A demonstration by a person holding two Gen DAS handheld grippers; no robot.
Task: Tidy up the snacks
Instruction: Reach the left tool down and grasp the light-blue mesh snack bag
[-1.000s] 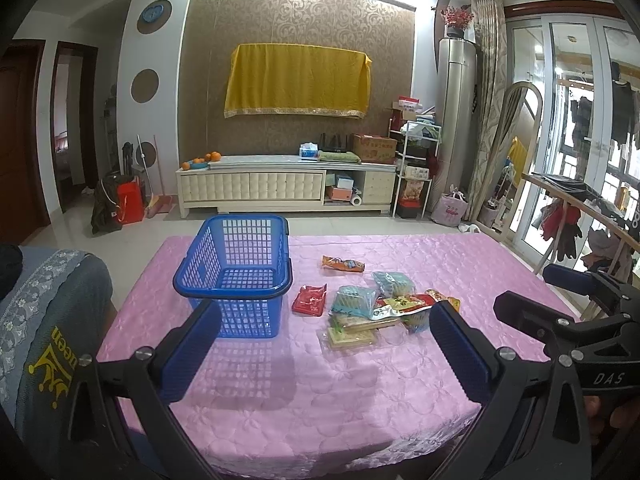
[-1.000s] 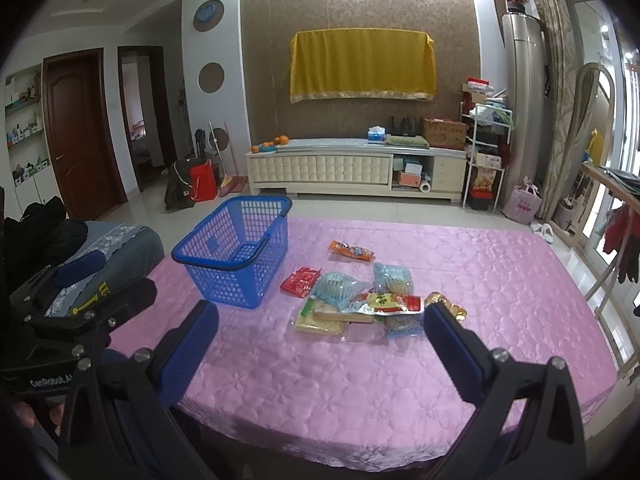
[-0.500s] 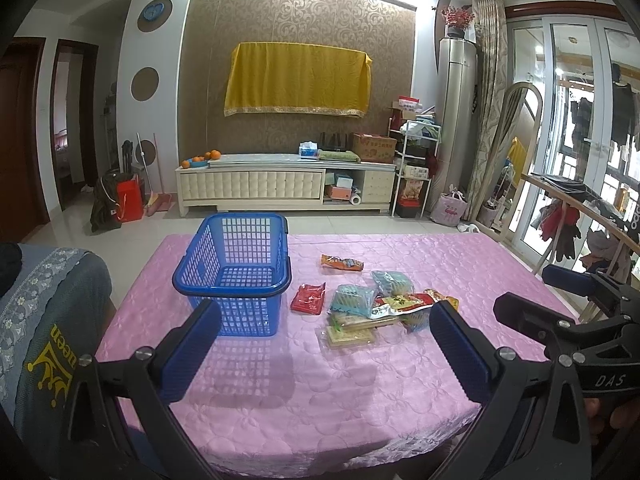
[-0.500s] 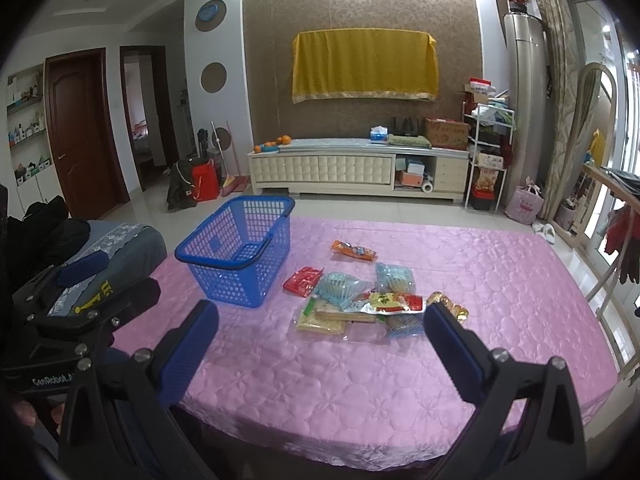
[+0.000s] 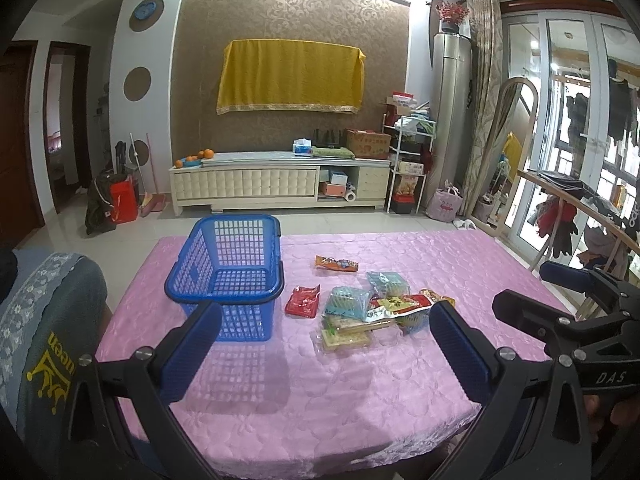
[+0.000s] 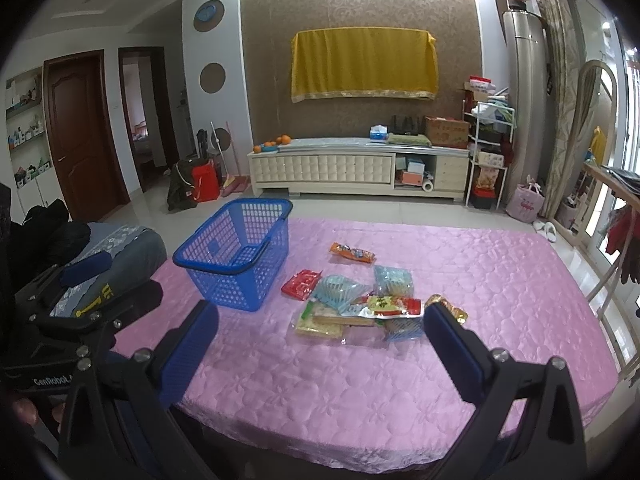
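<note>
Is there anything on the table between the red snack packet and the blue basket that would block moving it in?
Nothing visible does. The red snack packet lies flat just right of the blue basket, with only bare pink tablecloth between them. The basket's rim is higher than the packet, so it needs lifting over.
</note>
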